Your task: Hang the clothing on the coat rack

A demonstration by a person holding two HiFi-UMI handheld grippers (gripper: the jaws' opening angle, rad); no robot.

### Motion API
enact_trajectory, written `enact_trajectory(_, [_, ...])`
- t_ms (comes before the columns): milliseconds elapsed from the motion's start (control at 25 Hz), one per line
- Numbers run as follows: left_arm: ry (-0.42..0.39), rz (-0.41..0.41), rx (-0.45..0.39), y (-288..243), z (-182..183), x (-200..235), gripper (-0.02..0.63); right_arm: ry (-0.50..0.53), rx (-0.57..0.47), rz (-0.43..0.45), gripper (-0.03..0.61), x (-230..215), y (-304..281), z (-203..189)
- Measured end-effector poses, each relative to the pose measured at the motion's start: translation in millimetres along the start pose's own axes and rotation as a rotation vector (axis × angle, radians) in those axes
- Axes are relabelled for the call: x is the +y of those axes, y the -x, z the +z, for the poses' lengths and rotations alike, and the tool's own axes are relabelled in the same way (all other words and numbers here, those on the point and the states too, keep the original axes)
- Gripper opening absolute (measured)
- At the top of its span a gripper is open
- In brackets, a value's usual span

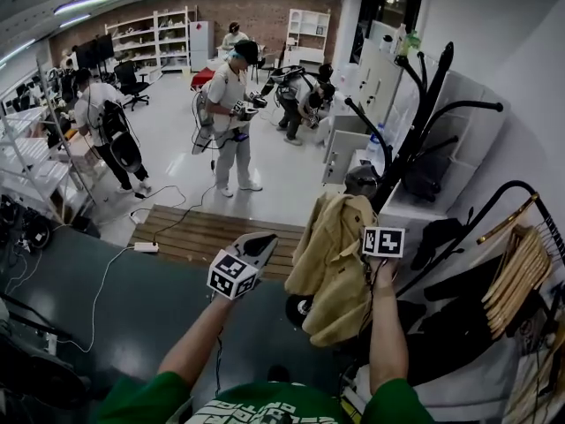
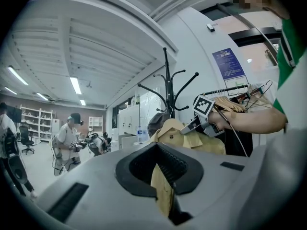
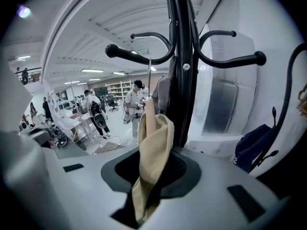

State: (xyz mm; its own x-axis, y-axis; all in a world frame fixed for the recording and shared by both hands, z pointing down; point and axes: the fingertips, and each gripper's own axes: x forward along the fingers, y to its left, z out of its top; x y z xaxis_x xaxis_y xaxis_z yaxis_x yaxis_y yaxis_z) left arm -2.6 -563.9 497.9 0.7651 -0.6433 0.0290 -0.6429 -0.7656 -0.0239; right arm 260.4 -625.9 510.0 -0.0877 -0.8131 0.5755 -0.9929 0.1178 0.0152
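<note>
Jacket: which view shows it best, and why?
Head view: nearly the whole jacket shows. The left gripper view shows its collar and a pinched fold; the right gripper view shows only a pinched fold.
</note>
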Motion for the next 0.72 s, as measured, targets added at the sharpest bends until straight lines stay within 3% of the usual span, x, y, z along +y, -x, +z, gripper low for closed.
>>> enact_trajectory(320, [0.011, -0.002, 0.02, -2.3, -7.9, -1.4, 0.003, 0.029, -0.034, -0.003, 0.095, -2.3, -5.5, 1.5])
enact_trajectory(560, [0.01, -0.003, 0.014, 0.1, -5.5, -4.9, 0.003, 0.051, -0.125, -0.002, 0.171, -1.4, 14.4, 14.9])
enact_trajectory(720, [0.014, -0.002, 0.007, 8.2, -3.4, -10.7, 0.003, 0.073, -0.18, -0.011, 0.178, 2.2, 42.0, 11.5])
